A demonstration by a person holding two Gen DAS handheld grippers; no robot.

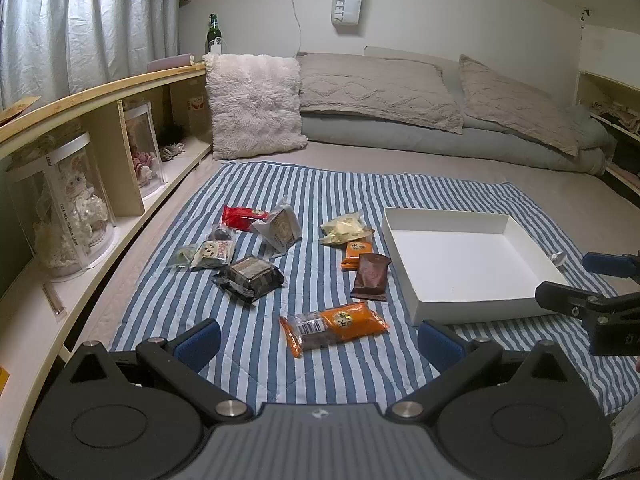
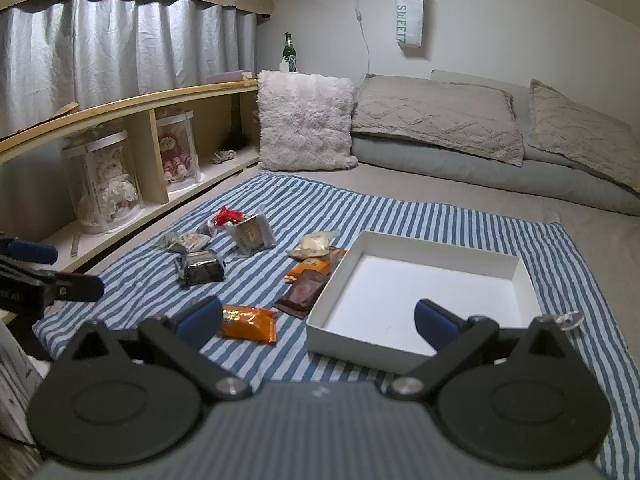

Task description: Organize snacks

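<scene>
We hold both tongs spread wide with nothing between them, above a striped blanket (image 1: pixel 256 184) laid on the bed. Just ahead of our left tongs (image 1: pixel 318 342) lies the large orange snack packet (image 1: pixel 334 326), its long axis running across the gap between the fingers, barcode end toward the left finger. Only the left view shows that barcode and the clear window; from our right tongs (image 2: pixel 316 320) the same packet sits by the left finger, foreshortened. The white box (image 2: pixel 424 292) lies directly ahead of the right tongs, its open top upward, and ahead-right of the left tongs. A brown packet (image 1: pixel 371 276) points away from us beside the box's left wall, and the remaining snacks are scattered farther ahead-left.
</scene>
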